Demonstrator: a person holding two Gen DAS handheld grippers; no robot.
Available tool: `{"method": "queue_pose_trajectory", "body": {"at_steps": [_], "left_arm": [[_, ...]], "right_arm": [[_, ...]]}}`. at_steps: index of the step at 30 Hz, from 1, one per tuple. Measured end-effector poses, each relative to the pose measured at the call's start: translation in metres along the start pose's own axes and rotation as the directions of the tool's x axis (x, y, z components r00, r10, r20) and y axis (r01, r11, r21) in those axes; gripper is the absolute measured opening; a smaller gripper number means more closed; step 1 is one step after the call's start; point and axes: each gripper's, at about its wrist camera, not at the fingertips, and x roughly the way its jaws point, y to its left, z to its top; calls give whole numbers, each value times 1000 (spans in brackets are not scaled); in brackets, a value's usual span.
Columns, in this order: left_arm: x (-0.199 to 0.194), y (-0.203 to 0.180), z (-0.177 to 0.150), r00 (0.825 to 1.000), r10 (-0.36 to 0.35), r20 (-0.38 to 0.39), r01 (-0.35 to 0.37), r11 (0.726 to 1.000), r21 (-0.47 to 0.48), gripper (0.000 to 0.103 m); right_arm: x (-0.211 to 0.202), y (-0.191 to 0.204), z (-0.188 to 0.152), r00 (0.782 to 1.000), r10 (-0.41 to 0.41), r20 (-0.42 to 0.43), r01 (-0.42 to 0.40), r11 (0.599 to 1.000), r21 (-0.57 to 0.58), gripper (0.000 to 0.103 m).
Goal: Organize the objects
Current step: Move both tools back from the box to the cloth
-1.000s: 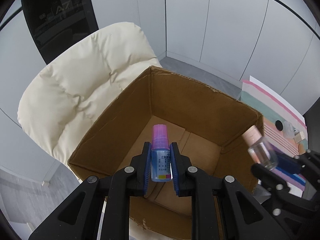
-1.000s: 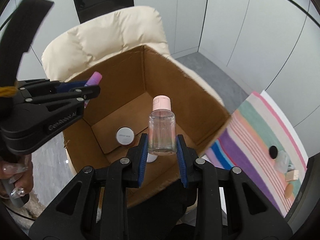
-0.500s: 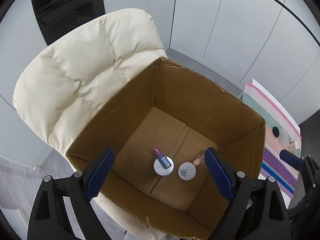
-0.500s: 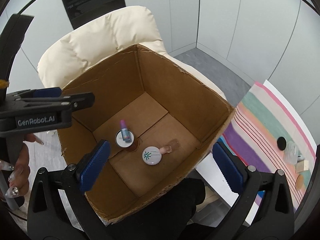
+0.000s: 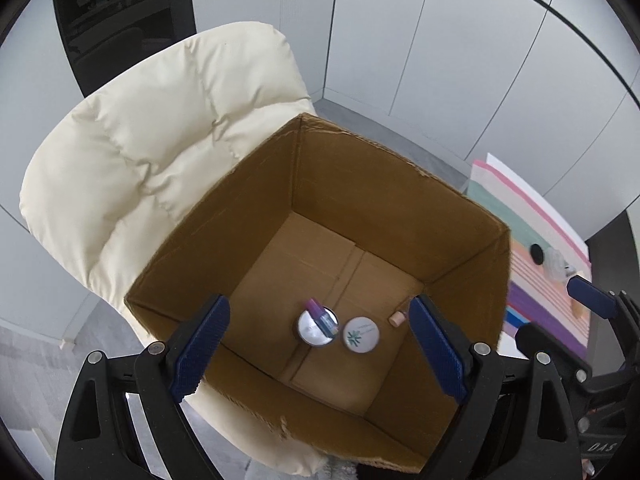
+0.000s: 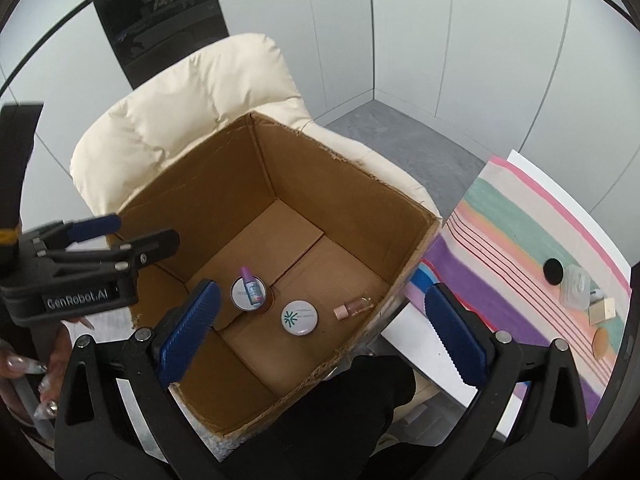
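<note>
Grey wall panels and a cream padded chair (image 5: 160, 168) stand behind the open cardboard box (image 5: 360, 184) under both my grippers.

Both my jaws are spread wide with nothing between them: my left gripper (image 5: 318, 354) and my right gripper (image 6: 320, 332) hang over the box, near its front edge. On the box floor a small purple-capped bottle (image 6: 251, 287) lies across a white round tin (image 6: 243, 295) towards the front left corner, a second white tin with a green mark (image 6: 299, 317) sits just beside it, and a clear bottle with a pink cap (image 6: 354, 306) lies on its side by the right wall. To the right, a striped cloth (image 6: 516, 248) carries a few more small things near its far edge.
</note>
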Motion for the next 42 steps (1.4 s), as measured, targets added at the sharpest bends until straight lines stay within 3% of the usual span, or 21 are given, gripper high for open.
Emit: {"method": "queue_pose_trajectory", "body": {"at_steps": [4, 10, 19, 29, 42], "left_arm": [[-18, -9, -15, 999, -39, 6, 39, 999, 16, 92], [-44, -27, -47, 998, -43, 40, 39, 994, 98, 92], [-60, -17, -93, 998, -67, 4, 67, 995, 73, 92], [-63, -14, -95, 996, -88, 11, 87, 994, 65, 92], [-52, -37, -93, 993, -115, -17, 116, 986, 121, 92]], "right_arm": [[-20, 2, -8, 1000, 0, 20, 0, 1000, 5, 103], [-45, 2, -30, 1000, 2, 28, -3, 1000, 16, 103], [-74, 9, -76, 999, 36, 19, -37, 999, 37, 103], [-76, 23, -87, 1000, 14, 19, -14, 1000, 16, 103], [-84, -3, -96, 999, -38, 28, 35, 995, 95, 103]]}}
